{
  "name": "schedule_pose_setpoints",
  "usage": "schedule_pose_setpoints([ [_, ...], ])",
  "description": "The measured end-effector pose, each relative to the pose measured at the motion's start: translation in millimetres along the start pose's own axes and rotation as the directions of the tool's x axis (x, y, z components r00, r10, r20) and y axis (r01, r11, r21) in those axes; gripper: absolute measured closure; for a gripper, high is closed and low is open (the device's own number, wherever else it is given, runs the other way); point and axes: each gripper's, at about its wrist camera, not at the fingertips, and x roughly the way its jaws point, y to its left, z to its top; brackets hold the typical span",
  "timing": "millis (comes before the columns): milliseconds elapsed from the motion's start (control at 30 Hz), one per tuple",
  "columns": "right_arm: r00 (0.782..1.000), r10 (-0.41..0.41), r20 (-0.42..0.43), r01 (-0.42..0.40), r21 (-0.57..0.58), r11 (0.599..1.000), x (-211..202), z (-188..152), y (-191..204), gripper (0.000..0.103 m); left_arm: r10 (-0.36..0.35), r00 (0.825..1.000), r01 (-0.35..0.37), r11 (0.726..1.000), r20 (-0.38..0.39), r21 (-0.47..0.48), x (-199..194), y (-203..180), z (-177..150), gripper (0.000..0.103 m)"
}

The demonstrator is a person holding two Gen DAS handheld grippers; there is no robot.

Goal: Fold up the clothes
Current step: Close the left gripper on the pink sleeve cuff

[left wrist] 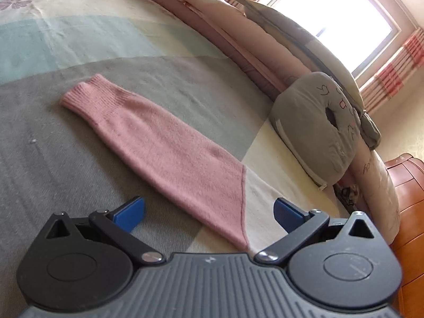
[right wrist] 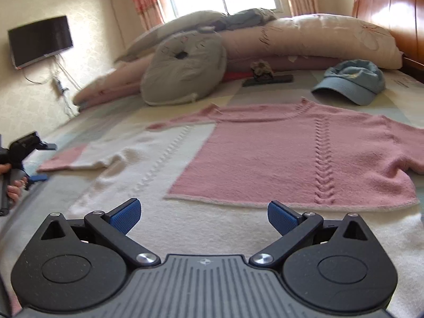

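**Mei:** Sunlight from the window falls on a wide bed with a grey, blue and cream patchwork cover point(left wrist: 79, 122). Where is the garment?

**Tomas:** A pink and cream knitted sweater point(right wrist: 291, 153) lies flat in the middle of the bed, front side up, body spread out. Its long pink sleeve point(left wrist: 159, 143) is stretched straight to the left side, and the ribbed cuff point(left wrist: 79, 95) is at the far end. A blue cotton cap point(right wrist: 352, 82) rests behind the sweater, and a round grey cushion point(right wrist: 185, 69) leans on the pink quilts.

**Mei:** And the tools?

**Tomas:** The left gripper point(left wrist: 209, 212) hovers just above the near part of the sleeve; its jaws stand wide apart and hold nothing. The right gripper point(right wrist: 204, 214) is over the cream hem, also fully spread and empty.

**Mei:** So is the folding starting or ending?

**Tomas:** I cannot say. A sweater laid flat fits both a garment ready for folding and one spread again.

**Mei:** How to do a fold well?

**Tomas:** I think each gripper should pinch only one layer at an edge, lift low, and both move together, so the soft knit does not stretch or wrinkle.
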Motion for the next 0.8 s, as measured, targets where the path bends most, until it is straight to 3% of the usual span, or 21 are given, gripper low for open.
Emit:
schedule_pose_setpoints([
  [333,1.0,-0.021,-0.004,0.021,-0.018,1.0,8,-5,4,0.0,0.006,1.0,-0.006,1.0,0.025,-0.015,24,3,24,0.001],
  [800,1.0,-0.022,-0.012,0.021,-0.027,0.999,8,-6,6,0.0,-0.007,0.998,0.007,1.0,0.058,0.002,43,-2,32,0.001],
])
